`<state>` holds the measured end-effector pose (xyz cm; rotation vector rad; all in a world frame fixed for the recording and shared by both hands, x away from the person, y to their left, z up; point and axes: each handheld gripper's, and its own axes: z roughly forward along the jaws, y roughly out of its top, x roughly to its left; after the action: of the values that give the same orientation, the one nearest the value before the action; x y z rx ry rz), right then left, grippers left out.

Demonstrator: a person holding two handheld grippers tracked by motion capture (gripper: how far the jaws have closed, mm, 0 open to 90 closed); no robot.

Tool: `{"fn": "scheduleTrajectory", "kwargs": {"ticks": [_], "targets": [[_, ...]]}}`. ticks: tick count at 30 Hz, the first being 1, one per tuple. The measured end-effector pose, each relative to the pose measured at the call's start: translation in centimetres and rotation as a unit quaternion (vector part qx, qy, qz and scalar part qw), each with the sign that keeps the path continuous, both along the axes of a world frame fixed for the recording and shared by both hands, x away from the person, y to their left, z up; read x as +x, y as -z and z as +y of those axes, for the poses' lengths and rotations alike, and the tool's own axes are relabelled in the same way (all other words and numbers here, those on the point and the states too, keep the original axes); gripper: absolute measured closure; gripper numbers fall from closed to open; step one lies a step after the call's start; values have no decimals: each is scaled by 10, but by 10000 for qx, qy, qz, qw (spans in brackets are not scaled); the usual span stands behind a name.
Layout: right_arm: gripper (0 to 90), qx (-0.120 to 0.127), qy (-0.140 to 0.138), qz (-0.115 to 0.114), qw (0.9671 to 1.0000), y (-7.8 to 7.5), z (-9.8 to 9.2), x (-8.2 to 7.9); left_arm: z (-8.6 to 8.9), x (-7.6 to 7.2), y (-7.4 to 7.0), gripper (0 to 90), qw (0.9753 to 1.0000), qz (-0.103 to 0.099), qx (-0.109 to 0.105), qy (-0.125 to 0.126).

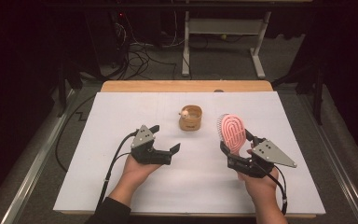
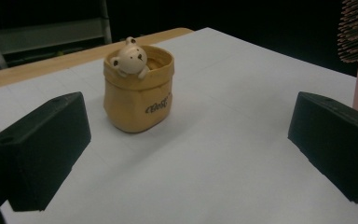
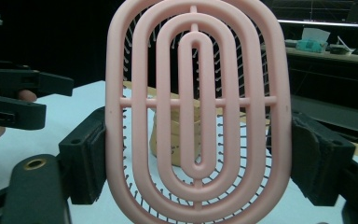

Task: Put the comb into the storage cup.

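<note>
Here, on the white table [image 1: 121, 186], the right gripper [image 1: 235, 151] is clamped across the sides of the pink hairbrush [image 1: 233, 130], held above the near right; its long axis stands upright, bristles facing far-left. The grip looks narrow, so the brush could pivot or slip. The left gripper [image 1: 163, 140] hangs with jaws apart, near the tan bear pot [image 1: 190, 119].

Light from above brightens the white table [image 1: 121, 186] while the surroundings sink into darkness. Shadows are soft. The pink brush [image 3: 196, 112] looms close and slightly soft, with mild grain throughout.
</note>
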<state>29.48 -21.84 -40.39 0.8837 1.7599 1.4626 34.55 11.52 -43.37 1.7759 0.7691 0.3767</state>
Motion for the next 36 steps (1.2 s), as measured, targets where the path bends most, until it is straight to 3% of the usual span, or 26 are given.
{"fn": "scheduleTrajectory", "kwargs": {"ticks": [5,11,14,17,23,29,36], "targets": [[198,-51,3,-8,10000,1,2,-2,-4,-1,4,0,9998,27,146,132],[198,-88,-32,-44,9999,0,6,-2,-5,-10,-3,0,9997,-129,31,194],[199,-45,-70,-55,10000,-2,8,-2,-2,-12,-7,0,9997,-102,-105,212],[199,-70,-146,-77,9998,-4,14,-1,-2,-13,-12,0,9996,-194,-59,170],[198,-93,-205,-128,9997,-9,23,2,-2,-15,-15,0,9996,-140,-106,231],[199,-117,-247,-320,9991,-17,32,5,-5,-18,-21,0,9994,-144,-129,292],[198,-170,-325,-333,9988,-12,41,3,-7,-25,-28,0,9989,-252,-109,367]]}}
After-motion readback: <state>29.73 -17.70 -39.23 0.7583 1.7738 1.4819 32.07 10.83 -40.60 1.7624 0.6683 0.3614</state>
